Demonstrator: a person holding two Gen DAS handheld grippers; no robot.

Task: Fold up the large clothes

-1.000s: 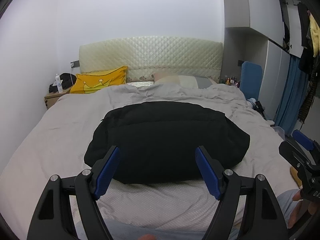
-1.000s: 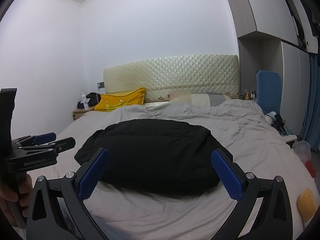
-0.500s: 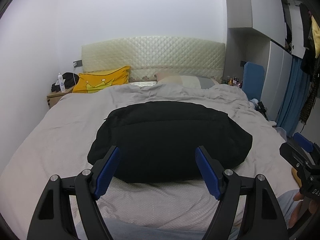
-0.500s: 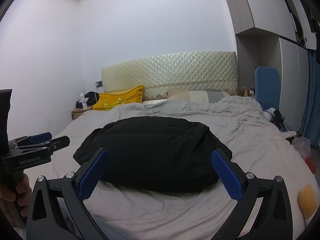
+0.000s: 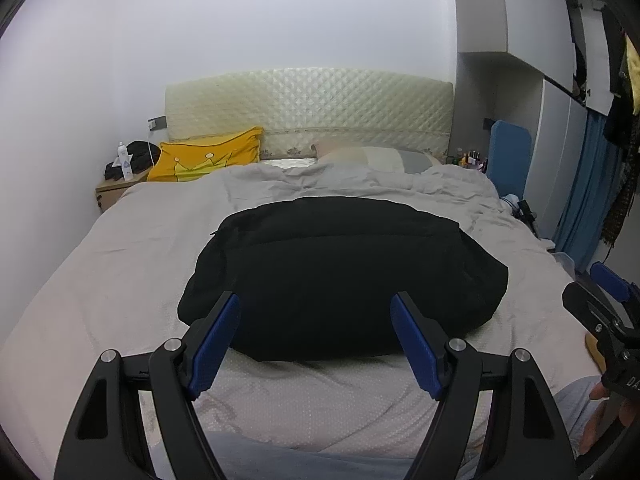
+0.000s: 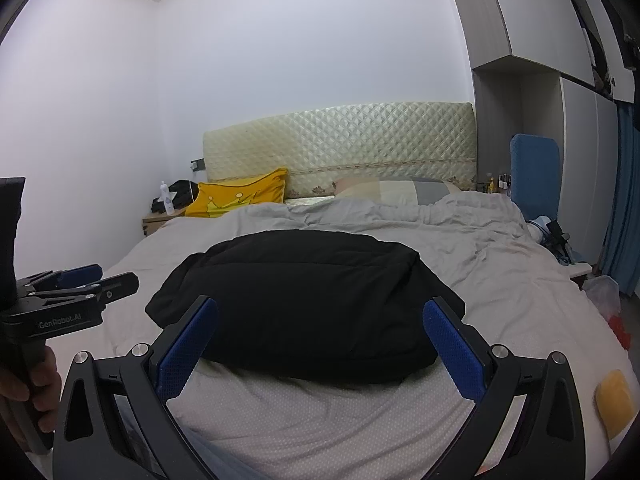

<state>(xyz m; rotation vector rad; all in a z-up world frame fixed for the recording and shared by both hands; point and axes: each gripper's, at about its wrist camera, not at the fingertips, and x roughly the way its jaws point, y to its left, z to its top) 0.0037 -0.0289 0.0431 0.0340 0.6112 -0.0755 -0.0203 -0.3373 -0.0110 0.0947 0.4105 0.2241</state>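
progress: black garment is lying folded into a compact bundle mid-bed; little judged left | left gripper, right gripper: jaws being held spread, nothing gripped

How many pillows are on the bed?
2. A yellow pillow leans on the headboard at the left, and a pale patchwork pillow lies flat to its right. More could be hidden under the grey blanket.
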